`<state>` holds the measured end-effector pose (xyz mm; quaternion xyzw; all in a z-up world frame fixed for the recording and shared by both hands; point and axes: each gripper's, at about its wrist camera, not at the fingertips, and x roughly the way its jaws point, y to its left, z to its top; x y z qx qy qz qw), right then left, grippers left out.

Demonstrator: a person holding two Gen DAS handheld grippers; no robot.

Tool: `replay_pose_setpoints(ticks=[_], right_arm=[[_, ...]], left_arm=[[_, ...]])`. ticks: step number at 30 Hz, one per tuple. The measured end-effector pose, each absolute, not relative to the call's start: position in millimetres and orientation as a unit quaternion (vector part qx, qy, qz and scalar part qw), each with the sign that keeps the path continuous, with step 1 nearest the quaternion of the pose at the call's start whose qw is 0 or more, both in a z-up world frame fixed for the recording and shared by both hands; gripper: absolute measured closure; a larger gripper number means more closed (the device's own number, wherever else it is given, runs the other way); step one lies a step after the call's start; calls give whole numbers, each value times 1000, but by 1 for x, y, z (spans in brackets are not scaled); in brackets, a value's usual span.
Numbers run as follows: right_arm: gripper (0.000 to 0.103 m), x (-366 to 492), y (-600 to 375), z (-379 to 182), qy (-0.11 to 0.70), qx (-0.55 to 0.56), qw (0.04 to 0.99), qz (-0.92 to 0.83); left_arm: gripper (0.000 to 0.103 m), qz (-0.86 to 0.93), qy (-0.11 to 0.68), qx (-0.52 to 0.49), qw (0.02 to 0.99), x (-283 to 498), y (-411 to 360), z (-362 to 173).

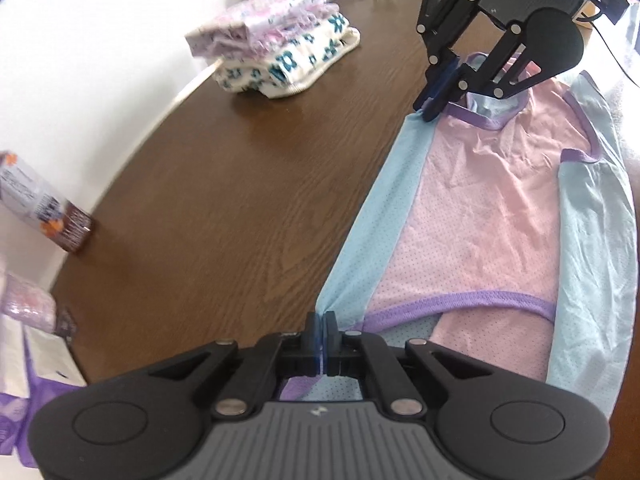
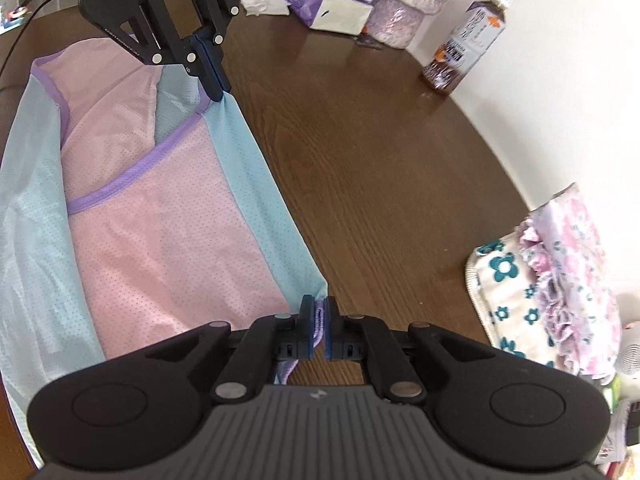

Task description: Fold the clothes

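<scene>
Shirt (image 1: 480,208) in pink and light blue lies flat on the brown worktop (image 1: 240,184). Left gripper (image 1: 320,324) has its fingers closed on the hem corner, and right gripper (image 2: 319,312) pinches the shoulder edge. A folded pile (image 1: 276,48) sits well apart.

Each handheld tool, the left gripper (image 1: 320,330) and the right gripper (image 2: 319,322), has a ribbed grey body bearing a small white logo, flanked by two rounded matte-black lobes with circular insets. Black linkage bars with silver round-headed rivets run forward to narrow black fingers (image 1: 310,332) faced with blue pads (image 2: 329,330).
</scene>
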<state>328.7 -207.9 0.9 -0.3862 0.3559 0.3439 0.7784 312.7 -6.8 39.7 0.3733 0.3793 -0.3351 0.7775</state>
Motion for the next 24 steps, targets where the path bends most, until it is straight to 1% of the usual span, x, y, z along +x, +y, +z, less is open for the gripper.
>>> replay_pose_setpoints(ticks=[13,17,21,24], right_arm=[[99,275,-202,0,245,-465,799,293],[99,247,-202,-2,199,-494,799,280],[99,214,-201,-17,136,-549,782,263],[99,194,-201,-30,125,-568,769,267]], left_arm=[[103,-247,286,450,809,254,-24,32],[103,-223,239,483,812,223,-33,32],[103,-209,189,523,804,185,-40,22],[103,-198,159,561,788,161,-44,6]])
